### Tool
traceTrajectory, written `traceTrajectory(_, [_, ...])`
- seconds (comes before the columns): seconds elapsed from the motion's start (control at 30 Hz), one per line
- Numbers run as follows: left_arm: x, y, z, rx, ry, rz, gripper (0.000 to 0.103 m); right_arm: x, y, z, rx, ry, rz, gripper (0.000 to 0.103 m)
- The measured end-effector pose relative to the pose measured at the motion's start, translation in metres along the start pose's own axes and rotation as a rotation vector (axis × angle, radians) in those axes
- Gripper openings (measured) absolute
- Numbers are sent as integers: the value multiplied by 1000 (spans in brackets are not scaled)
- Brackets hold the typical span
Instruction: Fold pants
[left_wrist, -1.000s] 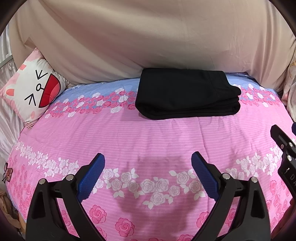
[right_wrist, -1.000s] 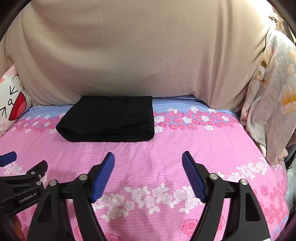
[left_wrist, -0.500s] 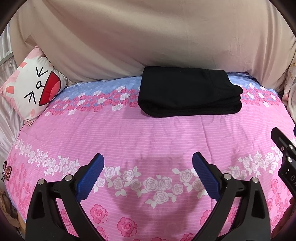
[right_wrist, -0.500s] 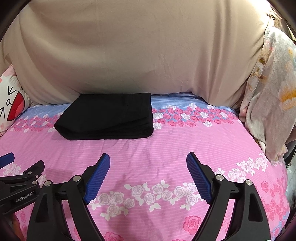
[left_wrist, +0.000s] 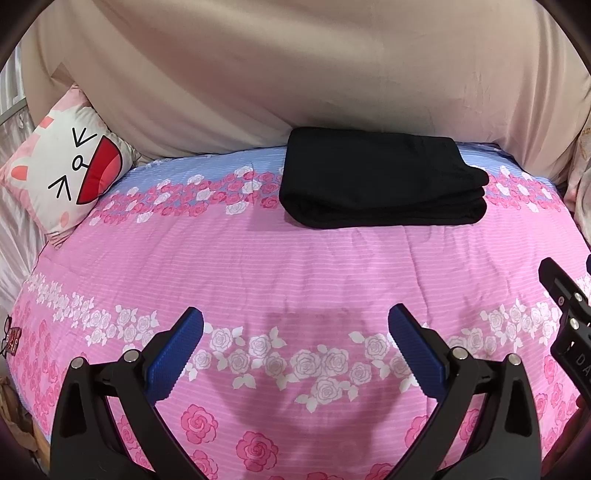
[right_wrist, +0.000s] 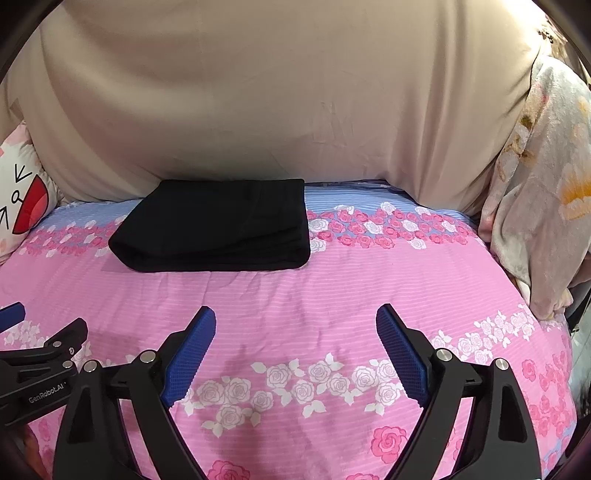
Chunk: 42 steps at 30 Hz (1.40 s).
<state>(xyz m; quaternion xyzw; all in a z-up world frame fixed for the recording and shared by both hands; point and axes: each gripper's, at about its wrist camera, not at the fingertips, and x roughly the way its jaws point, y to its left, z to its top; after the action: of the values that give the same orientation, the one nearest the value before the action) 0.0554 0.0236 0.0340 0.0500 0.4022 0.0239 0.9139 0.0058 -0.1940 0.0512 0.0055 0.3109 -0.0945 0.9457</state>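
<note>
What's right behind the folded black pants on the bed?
Right behind the folded black pants a beige sheet hangs as a backdrop, meeting the flowered pink bedspread. Whatever is behind the sheet is covered and cannot be seen.

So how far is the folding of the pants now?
Done: the black pants lie folded in a neat stack at the far side of the pink bedspread. In hand: nothing; left gripper and right gripper are opening, empty. Left: apparently nothing.
</note>
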Motion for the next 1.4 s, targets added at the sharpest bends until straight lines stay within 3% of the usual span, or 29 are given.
traceTrajectory(0.73, [1,0,-2,-8,21,-11,98,-1,2,-1,-2,1,3,86])
traceTrajectory(0.93, [3,4,-1,-38,32,-103,98,-1,2,-1,-2,1,2,86])
traceTrajectory(1.07, [4,5,0,-35,17,-64,98,-1,2,-2,-4,1,4,86])
traceTrajectory(1.4, [1,3,-1,-20,-3,-51,98,0,1,-3,-6,3,10,86])
